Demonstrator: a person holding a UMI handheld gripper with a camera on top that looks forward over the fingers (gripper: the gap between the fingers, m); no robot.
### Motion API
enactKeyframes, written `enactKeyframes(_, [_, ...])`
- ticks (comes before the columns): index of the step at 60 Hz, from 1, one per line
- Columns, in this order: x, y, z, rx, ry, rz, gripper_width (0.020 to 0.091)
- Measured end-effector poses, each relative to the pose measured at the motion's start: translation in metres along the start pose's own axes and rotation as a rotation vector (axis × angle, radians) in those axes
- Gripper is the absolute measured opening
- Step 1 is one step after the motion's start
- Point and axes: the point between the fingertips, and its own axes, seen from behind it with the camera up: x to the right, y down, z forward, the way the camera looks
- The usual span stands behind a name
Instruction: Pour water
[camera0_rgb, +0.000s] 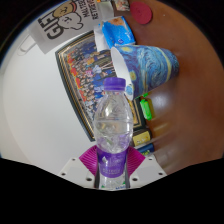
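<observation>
Gripper view: gripper (113, 165) fingers clamp the purple-capped water bottle (113, 118) upright above the round white table (30, 110); transport step, next tilting it over the patterned paper cup (155, 64) beyond.

Likely a home or café tabletop, round white table (40, 110) (brown floor beyond), printed snack boxes (85, 70)

A clear water bottle (113, 120) with purple cap is held upright; a blue patterned cup (152, 62) lies beyond it.

Gripper (113, 160) upright, both pink pads (90, 158) pressed on a bottle (113, 115)
</observation>
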Motion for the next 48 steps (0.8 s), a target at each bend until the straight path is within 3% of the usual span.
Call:
enactKeyframes(11, [-0.012,0.004,-0.002,0.003,0.012,-0.071,0.0341])
enactKeyframes(24, [-0.05,0.001,-0.004,0.029,0.085,-0.478,0.0341])
enactKeyframes(38, [-0.129,-0.033,-0.019,0.124,0.136,-1.028,0.0339])
enactKeyframes(48, [-0.164,-0.091,-0.039,0.229,0.223,-1.411,0.034])
